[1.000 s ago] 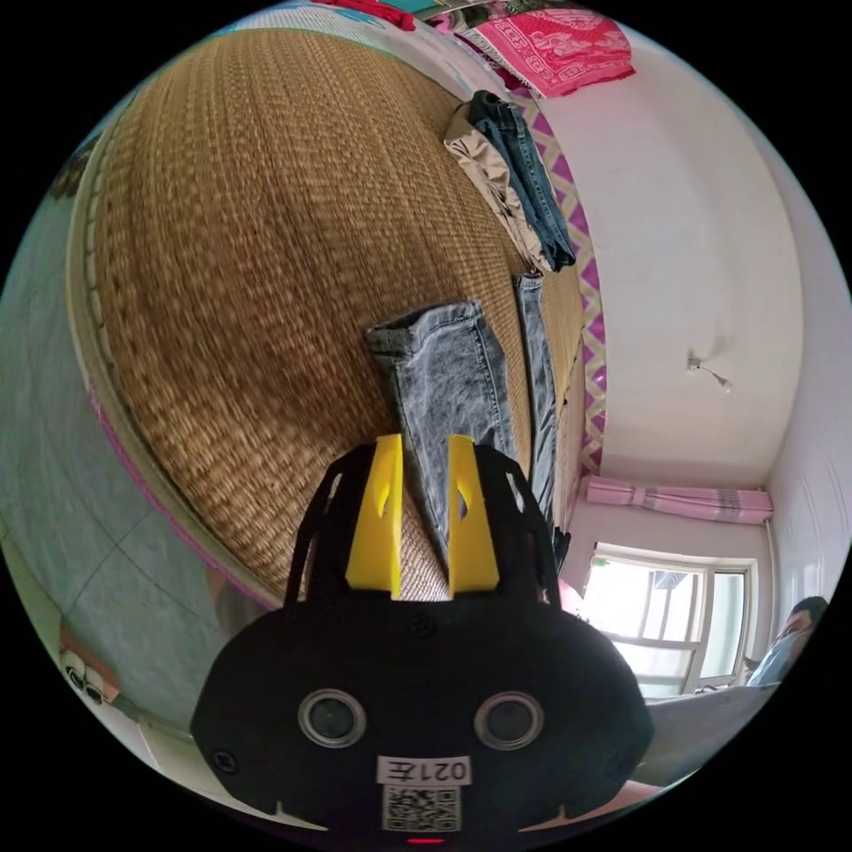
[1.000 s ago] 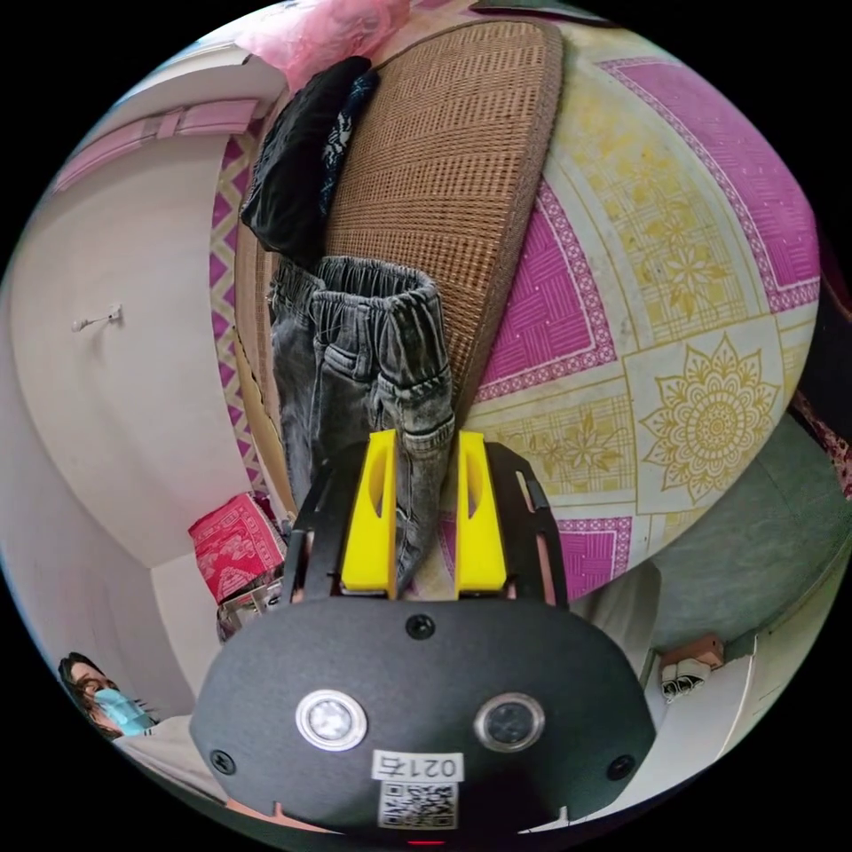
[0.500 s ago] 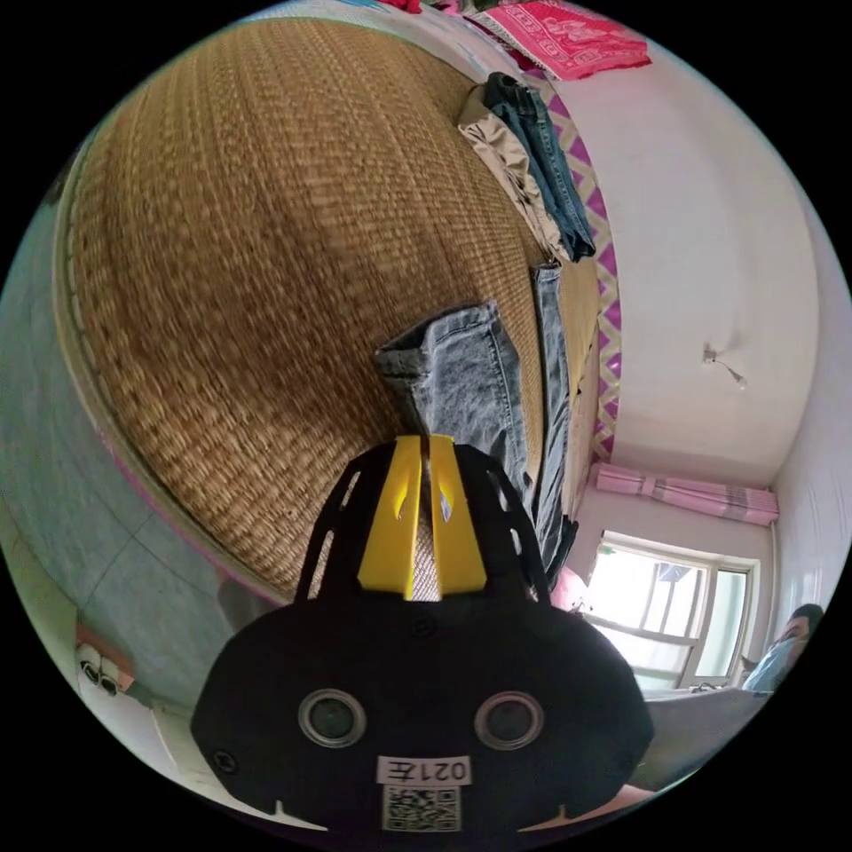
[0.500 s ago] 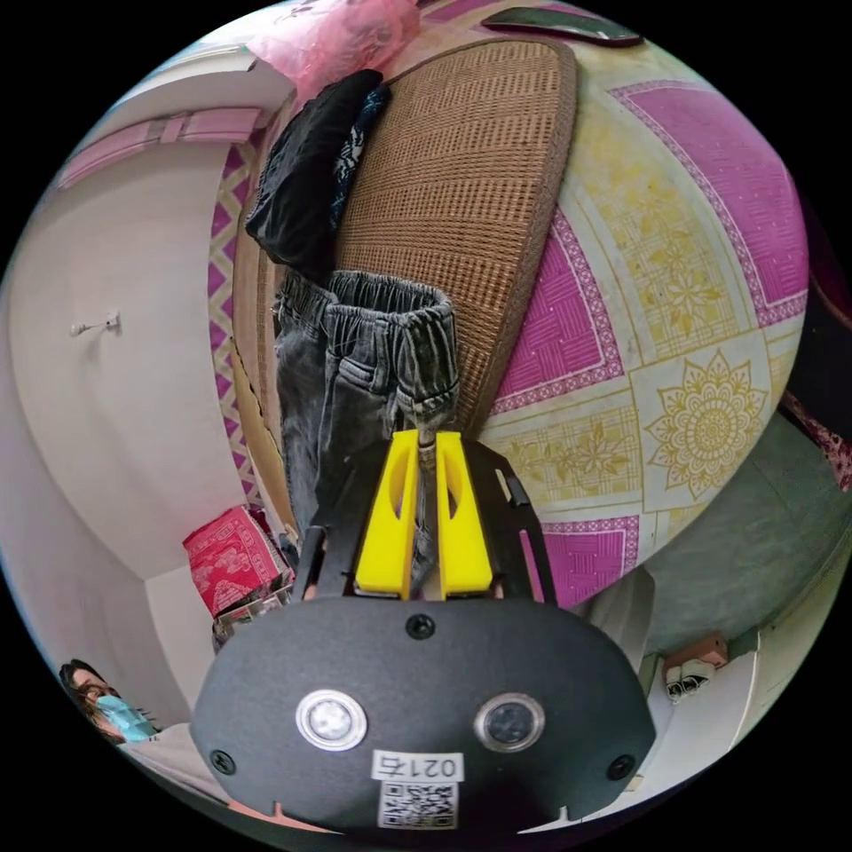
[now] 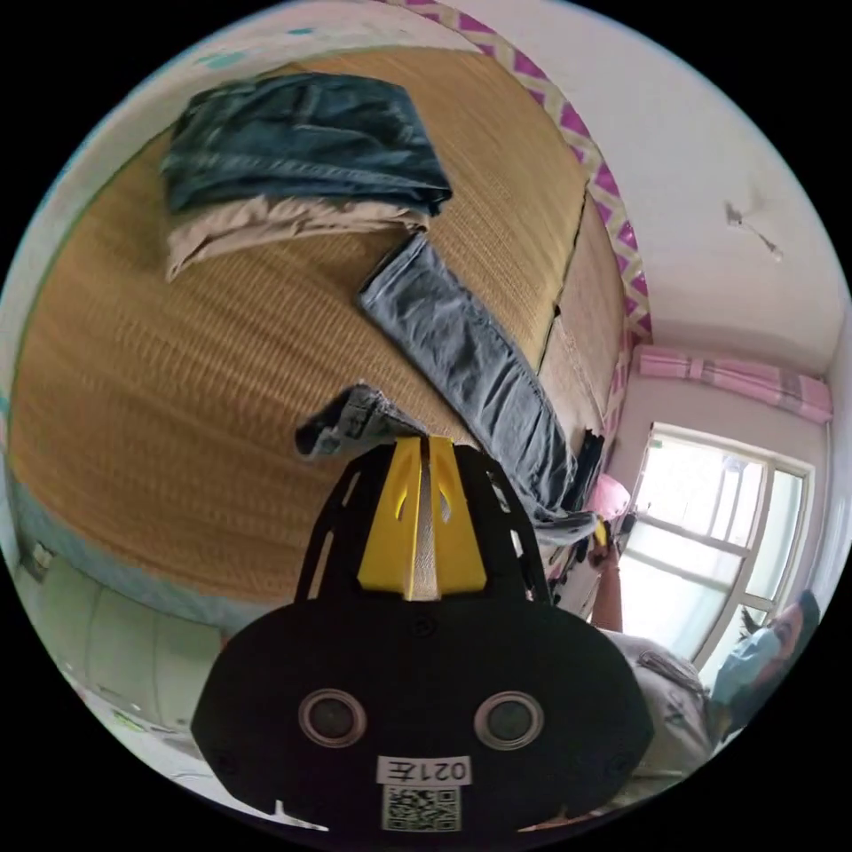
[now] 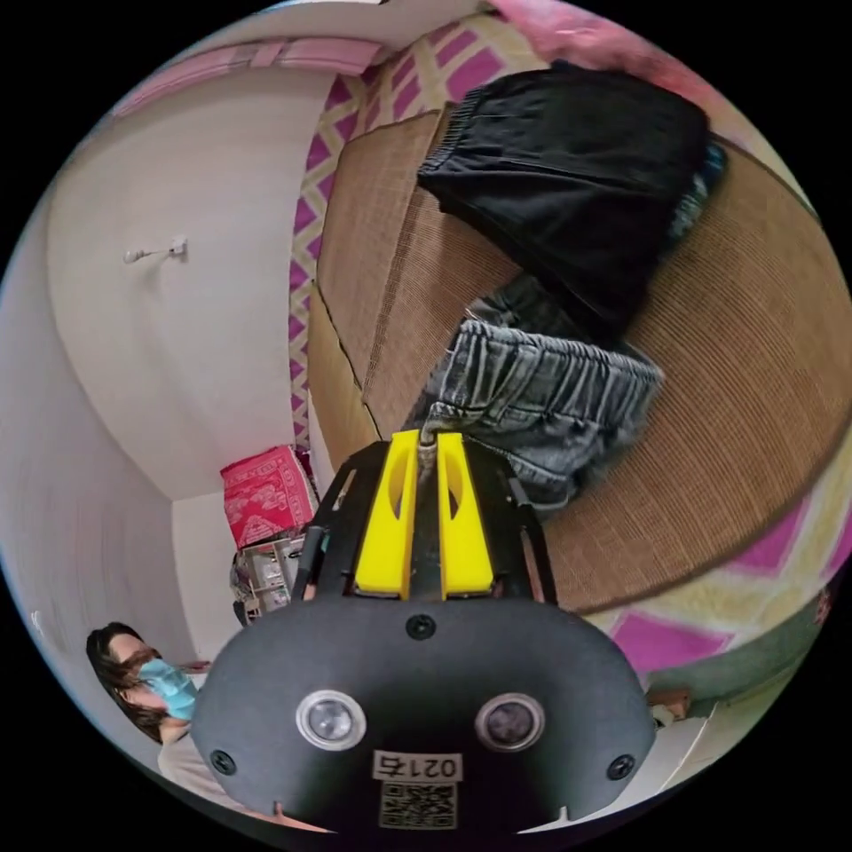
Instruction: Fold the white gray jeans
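Jaws clamped, the left gripper (image 5: 424, 444) pinches a hem of the gray jeans (image 5: 470, 355) stretched across the woven mat (image 5: 177, 390); the right gripper (image 6: 427, 441) grips their waistband (image 6: 541, 382) beside folded black clothes (image 6: 568, 177) near the mat's edge.

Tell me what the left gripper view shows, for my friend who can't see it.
The left gripper, yellow-jawed, is shut on a leg hem of the gray jeans, lifting it above a woven straw mat. The other leg lies flat on the mat, reaching toward a folded pile of dark blue jeans on tan trousers. A bright window is at the lower right.
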`<act>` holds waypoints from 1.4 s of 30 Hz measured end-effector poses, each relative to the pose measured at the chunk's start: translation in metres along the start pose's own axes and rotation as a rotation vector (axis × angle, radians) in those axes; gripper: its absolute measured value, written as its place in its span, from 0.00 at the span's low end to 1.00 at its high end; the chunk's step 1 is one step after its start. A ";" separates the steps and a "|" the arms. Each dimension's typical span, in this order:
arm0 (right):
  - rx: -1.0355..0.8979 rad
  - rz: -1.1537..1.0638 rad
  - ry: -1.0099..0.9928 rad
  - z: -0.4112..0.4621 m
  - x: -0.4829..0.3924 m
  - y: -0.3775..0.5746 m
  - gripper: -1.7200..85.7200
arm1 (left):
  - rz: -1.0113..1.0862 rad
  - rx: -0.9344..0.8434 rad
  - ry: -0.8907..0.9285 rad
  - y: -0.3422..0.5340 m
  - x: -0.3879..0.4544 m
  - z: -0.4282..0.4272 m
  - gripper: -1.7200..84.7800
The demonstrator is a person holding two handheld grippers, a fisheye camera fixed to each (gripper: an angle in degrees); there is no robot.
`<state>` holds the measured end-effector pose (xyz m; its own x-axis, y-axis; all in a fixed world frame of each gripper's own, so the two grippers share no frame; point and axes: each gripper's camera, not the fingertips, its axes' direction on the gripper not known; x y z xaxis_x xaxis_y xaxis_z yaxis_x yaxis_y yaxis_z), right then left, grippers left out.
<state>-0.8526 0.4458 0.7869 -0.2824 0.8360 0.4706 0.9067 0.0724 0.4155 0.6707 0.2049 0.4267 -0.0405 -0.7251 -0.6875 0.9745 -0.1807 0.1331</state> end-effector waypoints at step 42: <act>-0.710 -1.469 0.765 0.240 -0.537 -0.081 0.01 | 1.296 -0.240 -0.544 -0.188 0.569 0.514 0.01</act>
<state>-0.6993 0.1214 0.3140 -0.9010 -0.1144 -0.4185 -0.4260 0.0505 0.9033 0.3515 -0.5150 0.3772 0.8686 -0.4587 0.1875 0.3987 0.8715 0.2855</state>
